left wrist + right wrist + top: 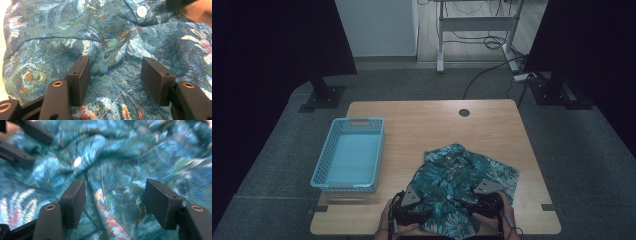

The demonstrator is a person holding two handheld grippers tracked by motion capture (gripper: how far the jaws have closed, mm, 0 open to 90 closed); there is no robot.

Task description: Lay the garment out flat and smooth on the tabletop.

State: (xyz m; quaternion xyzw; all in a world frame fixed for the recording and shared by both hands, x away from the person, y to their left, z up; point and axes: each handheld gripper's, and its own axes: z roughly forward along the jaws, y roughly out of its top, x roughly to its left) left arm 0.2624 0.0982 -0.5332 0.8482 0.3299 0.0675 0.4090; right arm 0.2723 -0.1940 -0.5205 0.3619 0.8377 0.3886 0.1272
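Shirt (462, 177) lies crumpled on the bench (427, 120) — unfolded; basket (349, 152) empty. Left claw (424, 214) and right claw (462, 204) — jaws apart, nothing gripped.

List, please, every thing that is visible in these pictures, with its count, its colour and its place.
shirt: one, teal with a leaf print, crumpled on the near right part of the table
button: one, white, on the shirt's placket
basket: one, light blue, perforated walls, on the left side of the table, nothing inside
table: one, light wood, with a round dark hole near its far edge
left gripper: one, black, jaws open over the shirt's fabric
right gripper: one, black, jaws open over the fabric
hands: two, at the near edge, each holding a gripper
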